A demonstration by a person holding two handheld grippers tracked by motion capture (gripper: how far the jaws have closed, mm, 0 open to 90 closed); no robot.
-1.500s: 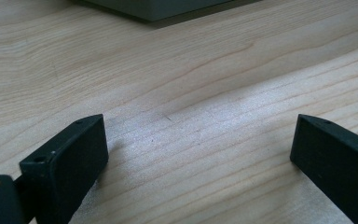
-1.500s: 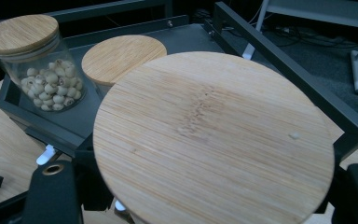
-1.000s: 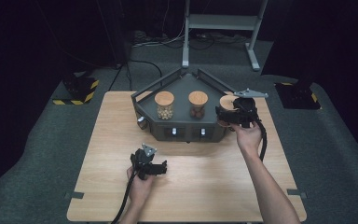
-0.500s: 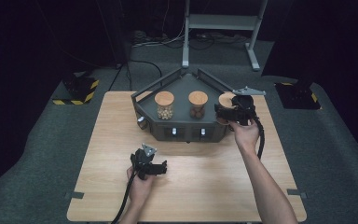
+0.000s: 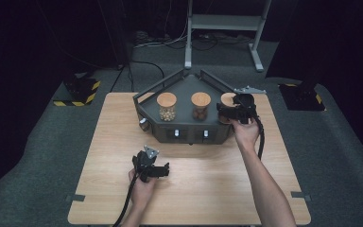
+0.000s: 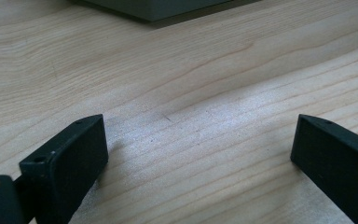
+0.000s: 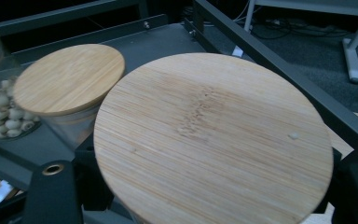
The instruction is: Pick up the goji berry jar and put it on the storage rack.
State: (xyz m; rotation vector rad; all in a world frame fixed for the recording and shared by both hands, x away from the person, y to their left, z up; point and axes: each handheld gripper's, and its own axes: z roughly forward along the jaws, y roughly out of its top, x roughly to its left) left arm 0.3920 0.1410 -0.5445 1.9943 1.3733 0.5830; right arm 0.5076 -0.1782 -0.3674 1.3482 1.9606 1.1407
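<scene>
- A dark lab or studio: pale wooden surface (image 5: 217, 189) on grey carpet (image 5: 42, 156).
- Black cables (image 5: 146, 66), grey metal stand (image 5: 227, 23), yellow-black striped floor blocks (image 5: 78, 92).

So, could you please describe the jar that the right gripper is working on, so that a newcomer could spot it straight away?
On the wooden table stands a dark grey angular tray holding three jars with round bamboo lids in a row. The one meant is the rightmost jar, nearest the tray's right rail. Unlike the two others, it has the right gripper around it.

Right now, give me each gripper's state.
Left gripper: open, empty, jaws wide over the table.
Right gripper: jaws around the right jar; whether clamped cannot be told.
</scene>
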